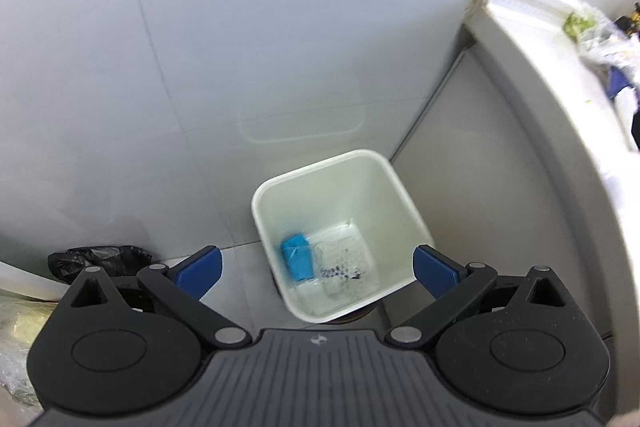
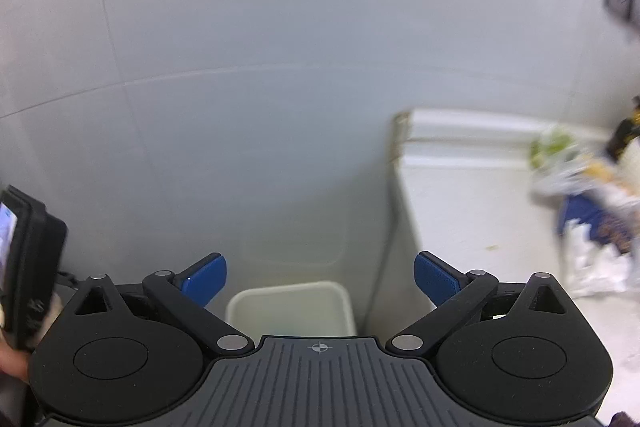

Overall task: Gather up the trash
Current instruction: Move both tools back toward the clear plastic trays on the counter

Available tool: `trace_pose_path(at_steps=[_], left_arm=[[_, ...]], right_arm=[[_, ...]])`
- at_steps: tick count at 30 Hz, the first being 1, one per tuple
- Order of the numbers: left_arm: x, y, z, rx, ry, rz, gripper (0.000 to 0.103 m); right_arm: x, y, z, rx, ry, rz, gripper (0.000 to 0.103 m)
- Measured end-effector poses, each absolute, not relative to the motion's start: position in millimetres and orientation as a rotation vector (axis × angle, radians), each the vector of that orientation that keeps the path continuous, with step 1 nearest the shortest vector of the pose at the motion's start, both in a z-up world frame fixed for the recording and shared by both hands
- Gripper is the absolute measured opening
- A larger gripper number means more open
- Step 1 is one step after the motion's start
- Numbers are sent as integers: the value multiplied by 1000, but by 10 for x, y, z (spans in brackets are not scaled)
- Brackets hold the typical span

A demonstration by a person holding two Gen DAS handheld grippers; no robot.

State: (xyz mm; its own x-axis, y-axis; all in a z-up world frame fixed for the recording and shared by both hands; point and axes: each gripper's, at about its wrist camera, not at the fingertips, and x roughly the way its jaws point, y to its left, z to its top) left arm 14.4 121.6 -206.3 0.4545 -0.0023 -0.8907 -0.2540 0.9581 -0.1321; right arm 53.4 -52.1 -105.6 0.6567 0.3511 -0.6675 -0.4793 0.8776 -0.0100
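Observation:
A white square bin (image 1: 404, 211) stands on the floor in the corner beside a white counter. On its bottom lie a blue wrapper (image 1: 297, 255) and a clear plastic tray (image 1: 345, 263) with dark specks. My left gripper (image 1: 318, 269) hovers well above the bin, open, its blue pads (image 1: 200, 271) wide apart with nothing between them. In the right wrist view only the bin's far rim (image 2: 290, 293) shows below my right gripper (image 2: 320, 281), which is open and empty too. More trash (image 2: 592, 195) lies blurred on the counter at the right.
A crumpled black bag (image 1: 100, 261) lies on the floor left of the bin. The counter (image 1: 532, 115) runs along the right, with a cord (image 2: 390, 211) down its side. The grey tiled wall (image 2: 260, 47) fills the background. The other gripper's body (image 2: 28, 267) shows at the left edge.

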Motion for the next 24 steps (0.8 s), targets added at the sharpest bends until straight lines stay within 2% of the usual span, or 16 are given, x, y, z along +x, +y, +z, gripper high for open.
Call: trace_pose_path(at_steps=[6, 14, 19, 24], left_arm=[[264, 1050, -1765, -283, 1040, 100, 102], [496, 590, -1545, -250, 1002, -14, 102], [629, 148, -1483, -206, 1011, -136, 102], [737, -372, -1464, -143, 1013, -284, 102]], right_arm=[[412, -999, -996, -188, 583, 344, 102], [537, -1832, -1069, -45, 679, 213, 102], [376, -2394, -928, 82, 689, 188, 102], [344, -2858, -943, 94, 693, 91, 102]])
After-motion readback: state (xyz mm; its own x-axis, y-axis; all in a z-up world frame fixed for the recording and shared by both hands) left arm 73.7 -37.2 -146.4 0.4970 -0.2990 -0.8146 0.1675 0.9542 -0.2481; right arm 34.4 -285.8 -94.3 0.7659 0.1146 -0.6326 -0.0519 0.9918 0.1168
